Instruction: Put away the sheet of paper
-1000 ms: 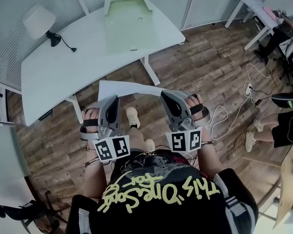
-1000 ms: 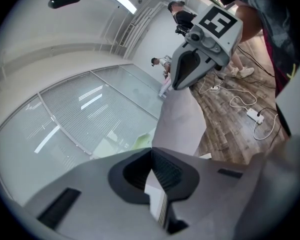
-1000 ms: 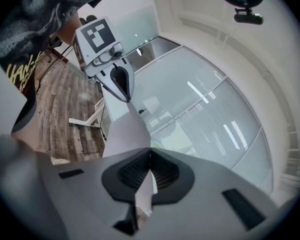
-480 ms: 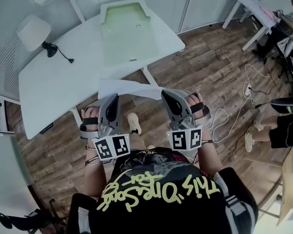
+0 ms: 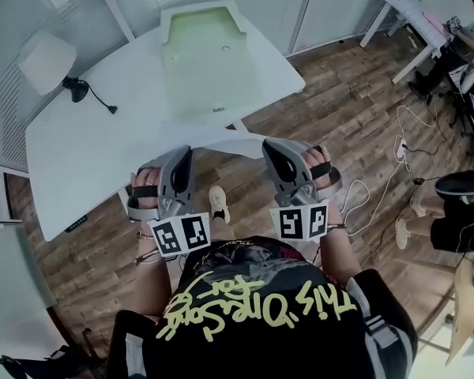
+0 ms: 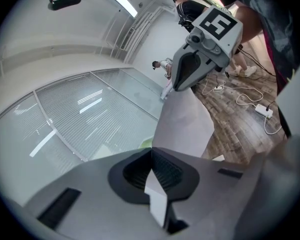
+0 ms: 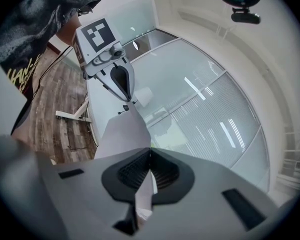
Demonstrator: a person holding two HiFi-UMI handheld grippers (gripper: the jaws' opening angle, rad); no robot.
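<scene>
A white sheet of paper hangs stretched between my two grippers, in front of the person's chest. Its far edge reaches over the front edge of the white table. My left gripper is shut on the sheet's left edge, and my right gripper is shut on its right edge. In the left gripper view the paper runs from the jaws across to the right gripper. The right gripper view shows the paper leading to the left gripper. A pale green tray lies on the table's far part.
A white desk lamp with a black cord stands on the table's left. The floor is wooden planks, with a power strip and cables at the right. Another white table and seated people are at the right edge.
The person has stepped closer to the table. Both grippers and the paper have moved forward, so the sheet's far edge now overlaps the table's front edge. Both stay shut on it.
</scene>
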